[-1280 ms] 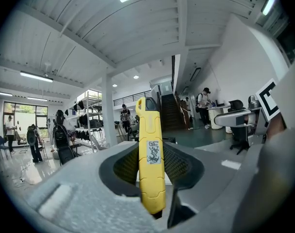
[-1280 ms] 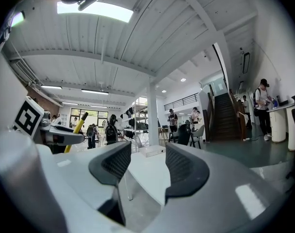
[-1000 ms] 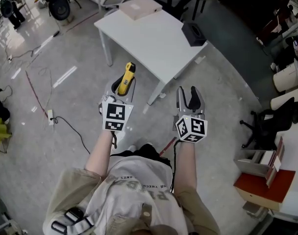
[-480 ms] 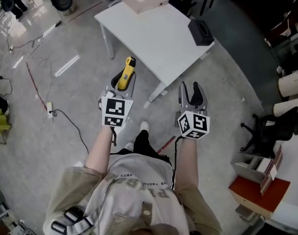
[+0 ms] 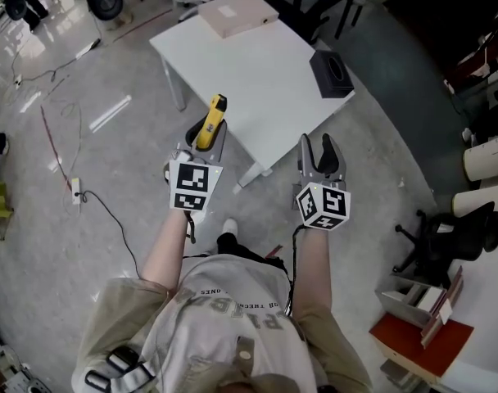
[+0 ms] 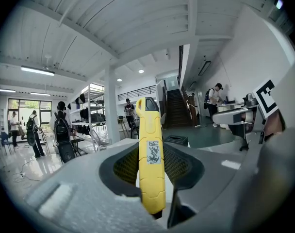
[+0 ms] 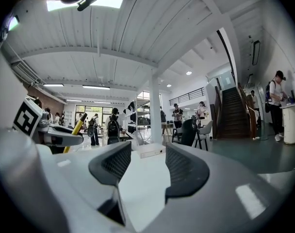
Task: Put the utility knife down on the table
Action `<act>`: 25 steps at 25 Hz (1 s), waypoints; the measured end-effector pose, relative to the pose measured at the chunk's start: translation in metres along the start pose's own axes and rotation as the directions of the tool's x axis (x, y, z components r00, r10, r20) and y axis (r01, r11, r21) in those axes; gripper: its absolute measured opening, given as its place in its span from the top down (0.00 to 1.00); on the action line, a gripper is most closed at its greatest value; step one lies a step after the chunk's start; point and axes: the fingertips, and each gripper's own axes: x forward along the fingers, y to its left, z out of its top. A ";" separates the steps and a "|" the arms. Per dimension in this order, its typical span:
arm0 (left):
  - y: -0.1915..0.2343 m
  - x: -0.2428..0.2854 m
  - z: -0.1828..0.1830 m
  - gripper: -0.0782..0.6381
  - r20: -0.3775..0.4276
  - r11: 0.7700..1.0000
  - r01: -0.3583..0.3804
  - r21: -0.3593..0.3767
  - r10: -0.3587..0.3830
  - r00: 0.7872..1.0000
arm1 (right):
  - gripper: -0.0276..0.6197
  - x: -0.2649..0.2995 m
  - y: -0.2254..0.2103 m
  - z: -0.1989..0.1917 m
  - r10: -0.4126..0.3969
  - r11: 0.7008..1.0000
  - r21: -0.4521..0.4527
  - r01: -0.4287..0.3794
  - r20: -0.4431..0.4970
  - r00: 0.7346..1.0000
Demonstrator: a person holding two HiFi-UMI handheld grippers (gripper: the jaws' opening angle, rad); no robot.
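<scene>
A yellow utility knife point(image 5: 210, 123) point(image 6: 150, 159) sticks out forward from my left gripper point(image 5: 206, 137), whose jaws are shut on its handle. The knife's black tip reaches the near edge of the white table point(image 5: 249, 72). My right gripper point(image 5: 323, 152) stands open and empty at the table's near corner; between its dark pads only the white tabletop point(image 7: 142, 178) shows. In the right gripper view the knife point(image 7: 75, 130) appears at the left, held by the left gripper.
On the table lie a flat beige box point(image 5: 237, 12) at the far end and a black box point(image 5: 331, 72) at the right edge. Cables point(image 5: 85, 195) run over the grey floor at the left. Office chairs point(image 5: 441, 228) and shelving stand at the right.
Both grippers and the person have moved forward toward the table. The table now lies closer under the grippers. The knife stays gripped as before.
</scene>
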 end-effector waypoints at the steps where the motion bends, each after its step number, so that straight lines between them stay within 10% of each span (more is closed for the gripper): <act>1: 0.000 0.008 0.002 0.72 0.001 1.000 -0.007 0.001 0.007 1.000 | 0.62 0.007 -0.005 0.000 0.007 1.000 0.001 -0.007 0.000 1.000; 25: 0.001 0.108 0.000 0.72 -0.069 0.999 -0.027 0.040 0.030 0.997 | 0.62 0.094 -0.062 -0.022 0.096 0.992 0.087 -0.093 -0.030 0.995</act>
